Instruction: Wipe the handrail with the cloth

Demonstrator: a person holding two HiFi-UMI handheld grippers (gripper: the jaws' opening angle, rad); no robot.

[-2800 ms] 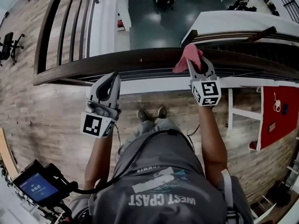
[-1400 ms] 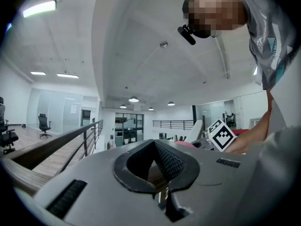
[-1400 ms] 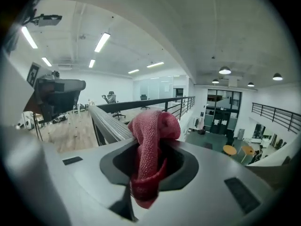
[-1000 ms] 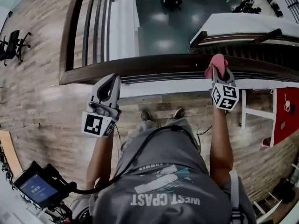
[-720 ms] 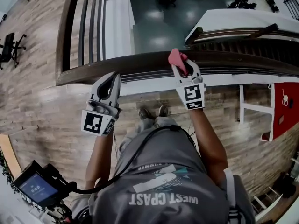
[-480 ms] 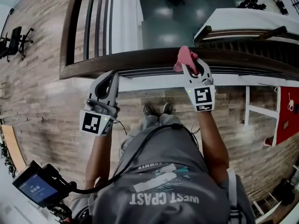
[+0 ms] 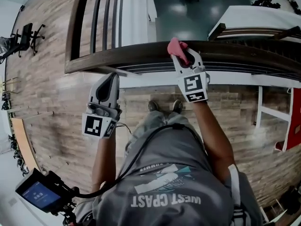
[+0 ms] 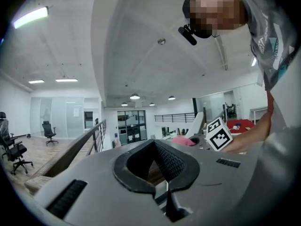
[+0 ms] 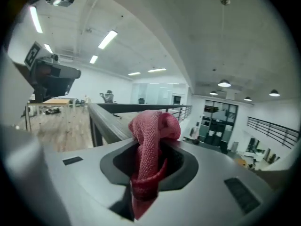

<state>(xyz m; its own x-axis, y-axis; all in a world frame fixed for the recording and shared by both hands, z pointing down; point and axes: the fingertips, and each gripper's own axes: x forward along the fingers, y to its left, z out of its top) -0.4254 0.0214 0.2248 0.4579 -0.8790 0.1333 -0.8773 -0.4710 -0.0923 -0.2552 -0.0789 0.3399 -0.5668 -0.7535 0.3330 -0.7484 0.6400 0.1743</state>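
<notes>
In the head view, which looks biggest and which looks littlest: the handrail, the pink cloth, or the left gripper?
1. handrail: it runs nearly across the whole picture.
2. left gripper: it is nearer the camera, which helps it look big.
3. cloth: a small bunch pinched in the right gripper.

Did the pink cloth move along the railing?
Yes. The cloth, held in the right gripper, slid left along the handrail: a second ago it was right of the white stair wall corner, now it's left of it.
</notes>
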